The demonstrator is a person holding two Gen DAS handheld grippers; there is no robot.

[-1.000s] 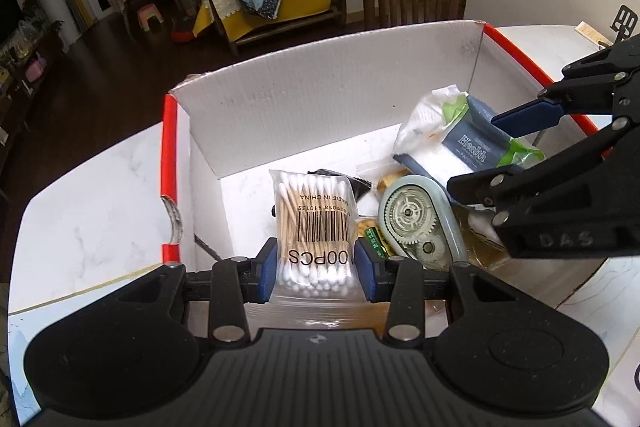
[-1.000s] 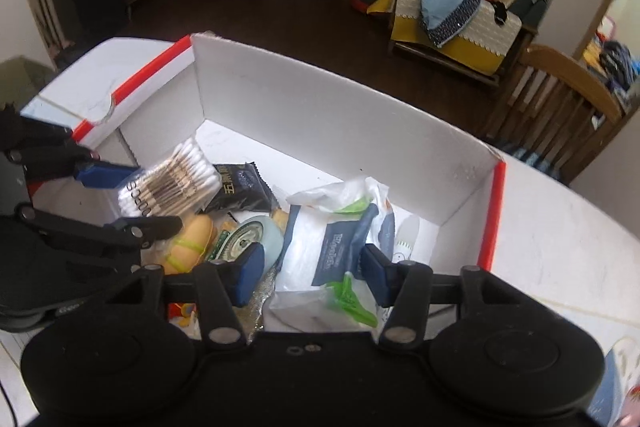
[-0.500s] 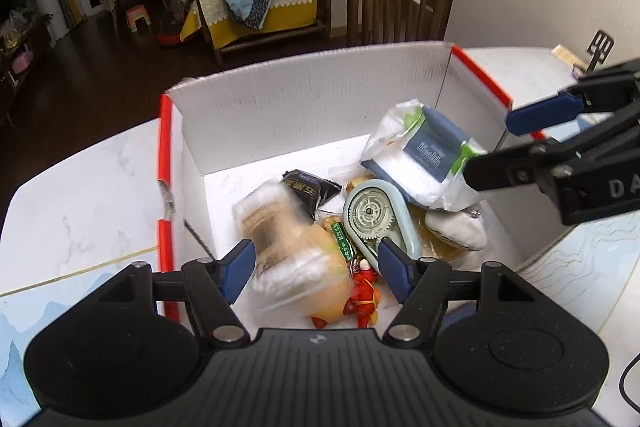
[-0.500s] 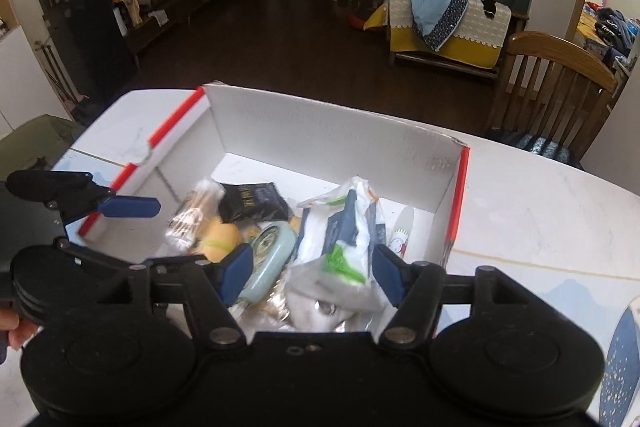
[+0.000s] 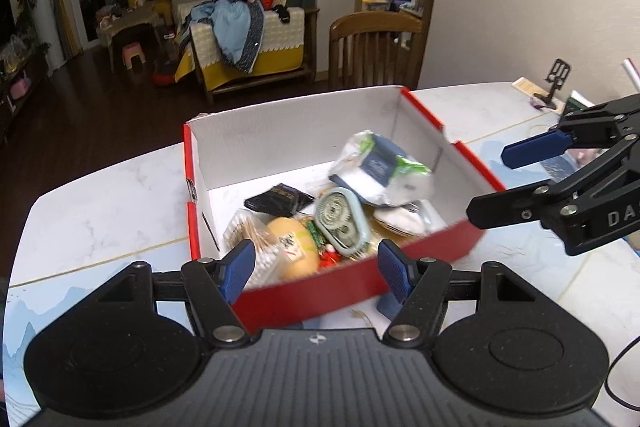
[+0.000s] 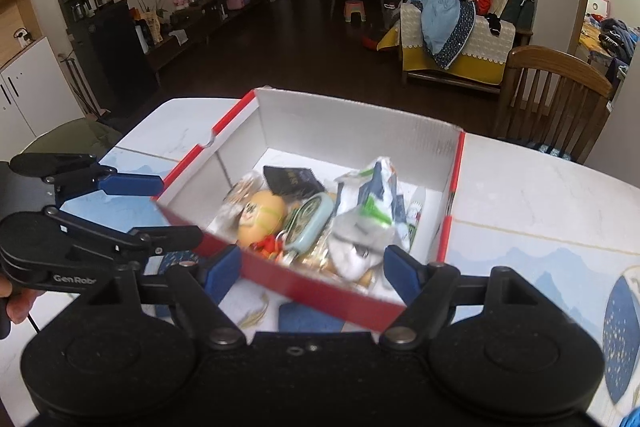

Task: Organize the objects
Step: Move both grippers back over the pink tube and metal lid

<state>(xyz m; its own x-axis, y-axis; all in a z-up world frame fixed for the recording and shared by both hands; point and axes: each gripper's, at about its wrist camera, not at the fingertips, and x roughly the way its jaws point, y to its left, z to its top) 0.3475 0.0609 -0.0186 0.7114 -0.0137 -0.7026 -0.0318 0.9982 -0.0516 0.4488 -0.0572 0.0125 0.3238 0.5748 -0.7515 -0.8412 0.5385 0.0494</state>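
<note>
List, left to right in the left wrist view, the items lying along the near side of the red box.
Clear bag of cotton swabs → yellow rounded toy → pale green oval tape dispenser → crumpled white wipes packet.

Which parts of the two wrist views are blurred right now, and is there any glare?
Left wrist view: the box's near red wall is motion-smeared, the contents soft. Right wrist view: the same red wall and the items inside are blurred. Only window reflections in both; fisheye bending at the edges.

Left tongs (image 5: 312, 269) released cotton swabs (image 5: 256, 239), both tongs withdrawn from box (image 5: 360, 291)
</note>
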